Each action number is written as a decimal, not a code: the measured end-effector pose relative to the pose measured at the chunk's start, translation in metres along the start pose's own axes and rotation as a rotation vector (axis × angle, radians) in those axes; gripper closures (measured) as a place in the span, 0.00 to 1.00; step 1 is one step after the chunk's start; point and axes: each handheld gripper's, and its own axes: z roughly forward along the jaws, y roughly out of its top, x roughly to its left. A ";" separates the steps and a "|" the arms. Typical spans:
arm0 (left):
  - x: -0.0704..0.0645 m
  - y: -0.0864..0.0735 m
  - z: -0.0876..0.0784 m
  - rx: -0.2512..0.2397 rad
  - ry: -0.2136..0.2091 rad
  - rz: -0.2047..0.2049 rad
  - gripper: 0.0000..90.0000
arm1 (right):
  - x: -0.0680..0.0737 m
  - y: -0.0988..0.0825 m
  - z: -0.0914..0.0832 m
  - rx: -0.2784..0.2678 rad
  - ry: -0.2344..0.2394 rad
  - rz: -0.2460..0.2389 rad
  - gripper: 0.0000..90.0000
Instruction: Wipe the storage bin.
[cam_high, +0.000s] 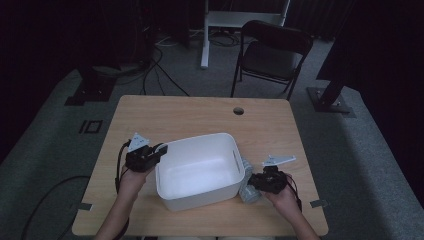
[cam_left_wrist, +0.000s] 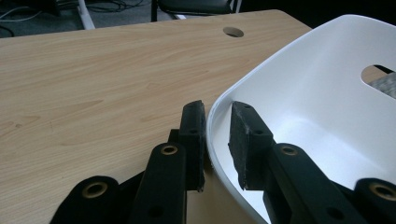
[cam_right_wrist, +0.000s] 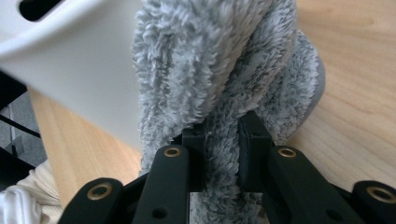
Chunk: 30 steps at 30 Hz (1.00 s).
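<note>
At the wooden table (cam_high: 175, 112), your left gripper (cam_high: 159, 150) clamps the left rim of the white tub (cam_high: 197, 172), one jaw outside the wall and one inside, as the left gripper view shows with the rim (cam_left_wrist: 219, 100) caught between the black pads. Your right gripper (cam_high: 255, 181) sits at the tub's right side, jaws pressed together on a fold of a grey fluffy towel (cam_high: 248, 190) that lies on the tabletop against the tub's outer wall. In the right gripper view the towel (cam_right_wrist: 219, 74) bunches up in front of the jaws and leans on the white wall (cam_right_wrist: 79, 79), just under a handle slot. Both your hands reach in from the near edge. A black folding chair (cam_high: 272, 55) stands beyond the table.
</note>
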 end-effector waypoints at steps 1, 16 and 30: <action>0.000 0.000 0.000 0.000 0.001 -0.001 0.84 | -0.002 -0.001 0.003 0.013 -0.003 -0.001 0.85; 0.000 0.000 0.001 0.001 -0.006 0.006 0.84 | -0.018 0.021 0.004 -0.027 0.034 0.025 0.85; 0.000 0.000 0.001 0.002 -0.008 0.007 0.83 | -0.027 0.012 0.036 0.055 -0.029 0.032 0.86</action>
